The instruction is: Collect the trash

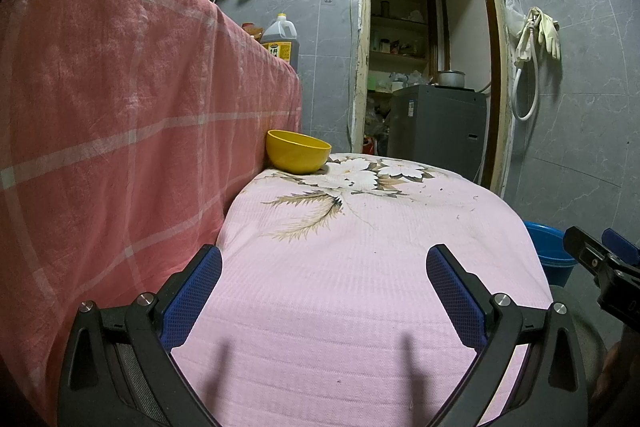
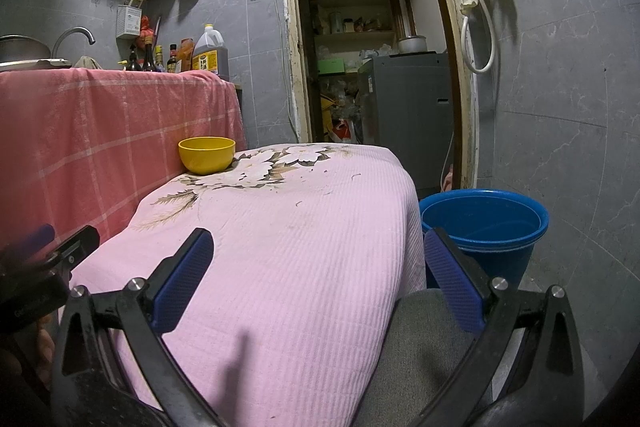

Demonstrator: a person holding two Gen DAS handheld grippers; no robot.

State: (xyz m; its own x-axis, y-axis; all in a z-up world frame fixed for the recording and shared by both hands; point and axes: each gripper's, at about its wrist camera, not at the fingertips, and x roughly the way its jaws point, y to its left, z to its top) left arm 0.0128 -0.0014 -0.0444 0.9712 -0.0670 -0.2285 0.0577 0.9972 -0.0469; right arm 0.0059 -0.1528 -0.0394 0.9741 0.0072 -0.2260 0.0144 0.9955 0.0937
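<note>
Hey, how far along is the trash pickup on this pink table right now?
Nothing looks collected yet. The left hand-held gripper and right hand-held gripper are both open and empty above the pink floral cloth. Only small dark specks show on the cloth; the yellow bowl sits at its far corner. The blue bucket beside the table shows no trash inside. All of the collecting appears left.

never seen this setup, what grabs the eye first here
A bright yellow plastic bowl sits at the far left corner of the pink floral-print cloth, against the red checked cloth. A round blue plastic bucket stands on the floor to the right.
</note>
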